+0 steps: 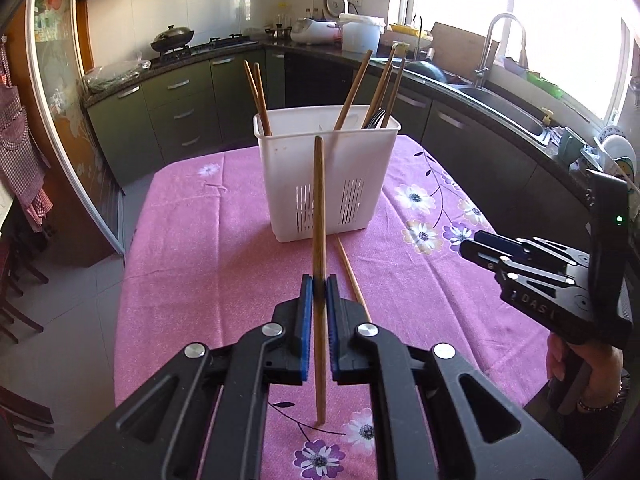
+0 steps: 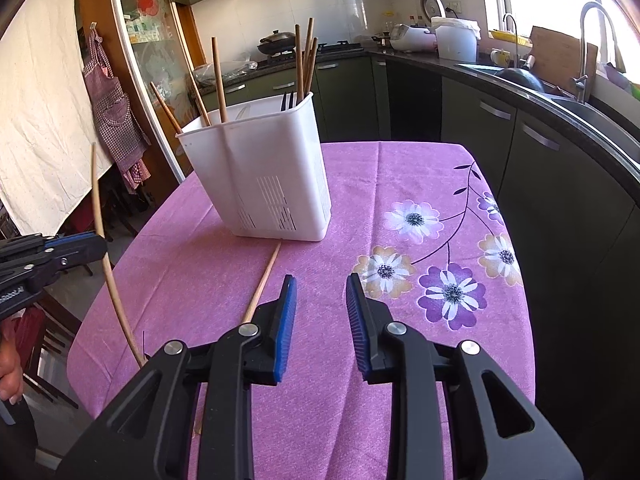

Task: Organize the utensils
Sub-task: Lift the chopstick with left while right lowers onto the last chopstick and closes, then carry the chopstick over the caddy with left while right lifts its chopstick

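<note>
A white slotted utensil holder (image 1: 326, 176) (image 2: 260, 176) stands on the pink floral tablecloth (image 1: 200, 240). It holds several wooden chopsticks and some dark cutlery. My left gripper (image 1: 319, 288) (image 2: 96, 246) is shut on one wooden chopstick (image 1: 319, 208) (image 2: 98, 200), which stands nearly upright in front of the holder with its lower tip just above the cloth. Another chopstick (image 1: 352, 276) (image 2: 262, 284) lies flat on the cloth, running from the holder's base toward me. My right gripper (image 2: 321, 284) (image 1: 470, 246) hovers open over the cloth to the right of that chopstick, with nothing between its pads.
The table ends in edges on the left (image 1: 132, 264) and right (image 2: 520, 280). Dark kitchen cabinets (image 1: 180, 108) and a sink counter (image 2: 580, 108) wrap around behind and to the right. Wooden chairs (image 1: 16, 292) stand on the tiled floor at the left.
</note>
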